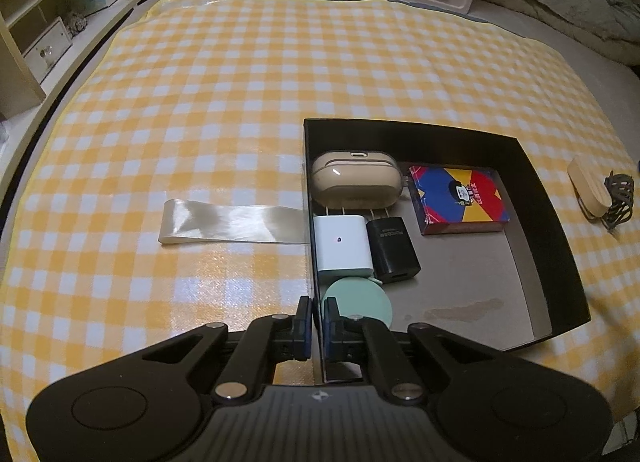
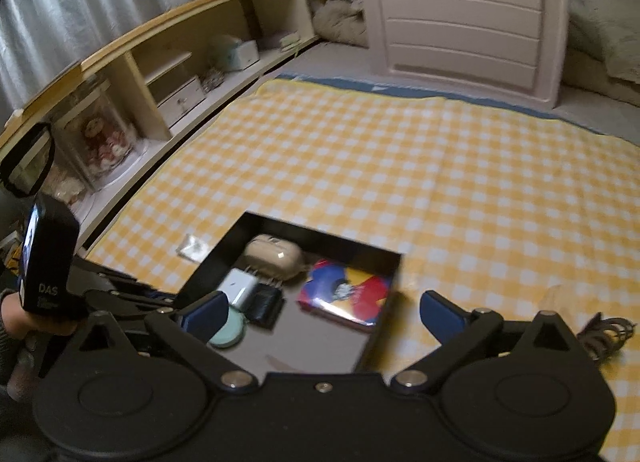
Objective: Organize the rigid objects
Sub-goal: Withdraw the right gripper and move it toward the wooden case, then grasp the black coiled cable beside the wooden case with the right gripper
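On the left of the checked cloth [image 1: 200, 109] that covers the bed, a flat glossy strip [image 1: 232, 225] lies well apart from everything but the black box [image 1: 560, 229], whose left wall its end touches. My left gripper [image 1: 316, 314] is pinched tight on that left wall near the box's near-left corner, 1 finger outside and 1 inside, steadying it.

Inside, along the left wall from far to near, sit a beige earbud case [image 1: 356, 181], a white charger [image 1: 344, 246] with a black charger [image 1: 392, 250] touching its right side, and a mint round disc [image 1: 360, 302]. A colourful card pack [image 1: 460, 197] lies near the far-right corner.

My right gripper [image 2: 320, 314] hovers over the box with its jaws spread wide and nothing between them.

Right of the box, on the cloth's right edge, a wooden block [image 1: 590, 185] waits with a dark coiled cord [image 1: 618, 197] touching it. I judge the block light, stiff and a little smooth, not fragile; I would take it across its 2 long flat sides, clear of the cord, which is limp and could snag.
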